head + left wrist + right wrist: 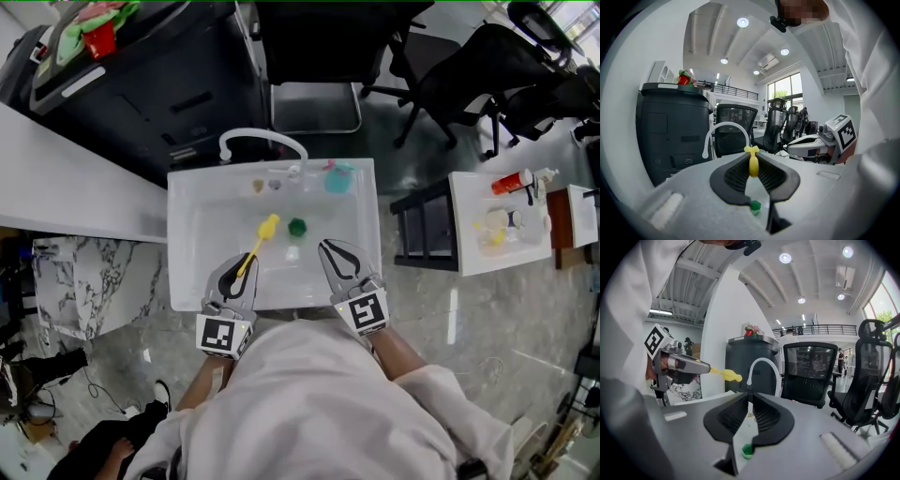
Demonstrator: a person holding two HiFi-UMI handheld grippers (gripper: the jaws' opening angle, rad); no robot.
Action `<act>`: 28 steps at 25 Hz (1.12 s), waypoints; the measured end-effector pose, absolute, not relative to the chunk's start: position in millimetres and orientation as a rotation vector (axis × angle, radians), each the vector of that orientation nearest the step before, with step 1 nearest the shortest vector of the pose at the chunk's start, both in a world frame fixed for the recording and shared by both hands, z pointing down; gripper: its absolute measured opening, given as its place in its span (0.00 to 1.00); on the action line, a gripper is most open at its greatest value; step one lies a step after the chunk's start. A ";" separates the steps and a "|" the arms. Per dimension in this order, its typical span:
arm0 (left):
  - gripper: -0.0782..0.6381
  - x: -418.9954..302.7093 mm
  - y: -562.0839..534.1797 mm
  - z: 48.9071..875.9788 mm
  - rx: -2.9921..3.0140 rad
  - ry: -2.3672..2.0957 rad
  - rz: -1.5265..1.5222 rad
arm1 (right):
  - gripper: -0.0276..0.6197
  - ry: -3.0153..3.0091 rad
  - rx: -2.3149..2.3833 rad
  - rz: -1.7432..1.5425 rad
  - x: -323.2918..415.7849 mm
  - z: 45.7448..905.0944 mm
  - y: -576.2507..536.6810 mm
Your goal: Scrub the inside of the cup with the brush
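A white sink basin holds a small green cup near its middle, with a small pale object just in front of it. My left gripper hangs over the basin's front left, shut on the handle of a yellow brush whose head points toward the cup. In the left gripper view the brush stands between the jaws, with the cup below. My right gripper is shut and empty at the front right; its own view shows the cup beneath the closed jaws.
A white curved faucet rises at the basin's back edge, beside a teal object and small bits. A black cabinet stands behind on the left, office chairs behind, and a small white table with bottles on the right.
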State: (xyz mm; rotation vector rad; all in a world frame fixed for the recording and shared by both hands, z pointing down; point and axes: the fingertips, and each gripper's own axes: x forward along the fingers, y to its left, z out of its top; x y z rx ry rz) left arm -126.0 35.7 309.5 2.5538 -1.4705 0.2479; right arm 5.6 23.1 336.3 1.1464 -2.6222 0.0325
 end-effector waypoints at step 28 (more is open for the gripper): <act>0.16 -133.3 11.9 348.5 2.587 -1.338 0.400 | 0.65 -2.395 0.785 0.111 -15.6 490.1 4.2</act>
